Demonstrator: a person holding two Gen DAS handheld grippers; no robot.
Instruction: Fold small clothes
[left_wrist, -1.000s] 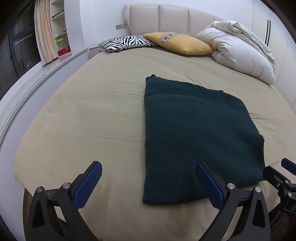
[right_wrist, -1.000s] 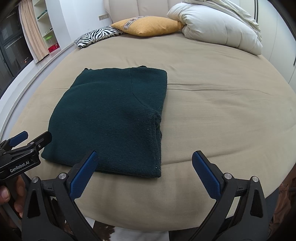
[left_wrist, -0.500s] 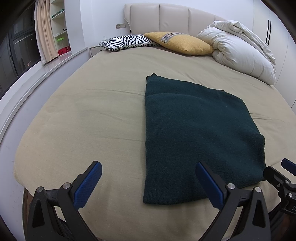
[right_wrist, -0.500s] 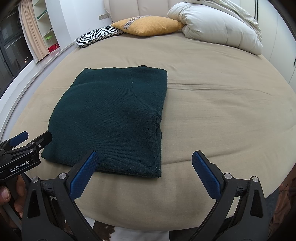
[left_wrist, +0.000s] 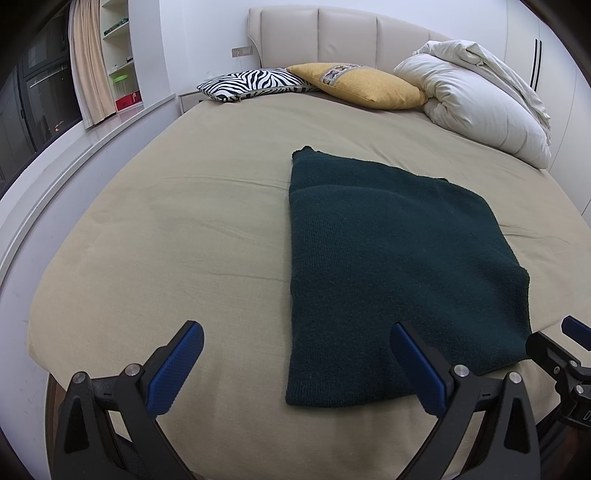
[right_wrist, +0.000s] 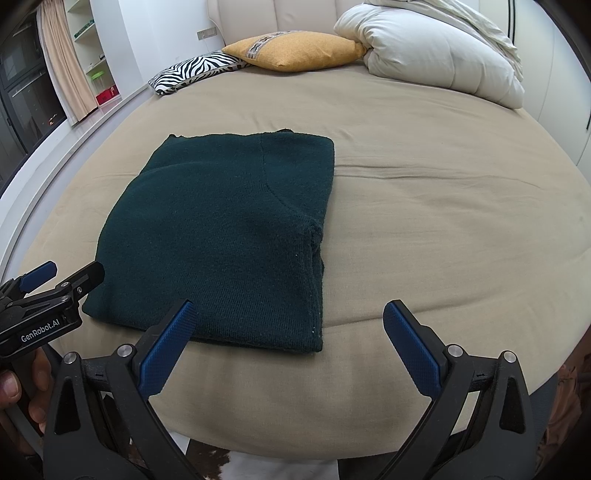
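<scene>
The left gripper hangs with jaws spread wide and empty over the near edge of the bed. The folded dark green sweater lies flat just ahead, partly between the two tools. The right gripper is likewise spread wide, gripping nothing, its left finger over the sweater's near edge.
</scene>
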